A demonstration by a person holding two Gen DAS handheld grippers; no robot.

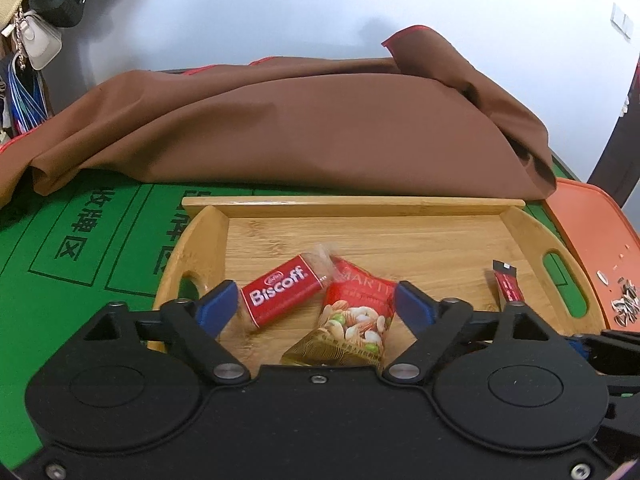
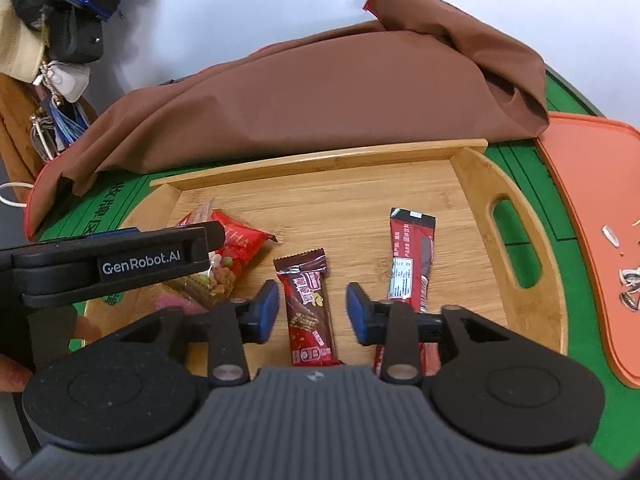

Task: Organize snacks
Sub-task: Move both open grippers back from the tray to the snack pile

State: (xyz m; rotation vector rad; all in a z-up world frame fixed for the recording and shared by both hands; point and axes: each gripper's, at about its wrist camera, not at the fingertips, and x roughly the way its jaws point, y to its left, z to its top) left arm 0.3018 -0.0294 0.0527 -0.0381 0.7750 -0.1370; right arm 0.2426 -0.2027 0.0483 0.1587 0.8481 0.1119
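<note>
A bamboo tray [image 1: 360,204] lies on the green mat and holds the snacks. In the left wrist view my left gripper [image 1: 316,304] stands open over a red Biscoff pack [image 1: 280,296] and a bag of mixed nuts [image 1: 356,320]; both lie between its blue pads, and neither is gripped. In the right wrist view my right gripper [image 2: 312,308] is open around a brown-red wafer bar [image 2: 310,312] that lies flat on the tray [image 2: 320,160], with a gap at each pad. A long dark-red bar [image 2: 412,256] lies just to its right. One of the left gripper's fingers [image 2: 200,240] reaches over the nut bag [image 2: 240,248].
A crumpled brown cloth [image 1: 300,128] lies behind the tray. To the right is an orange board [image 2: 592,220] with scattered sunflower seeds [image 2: 632,292]. Bags [image 1: 40,40] hang at the far left. A hand [image 2: 12,376] shows at the lower left.
</note>
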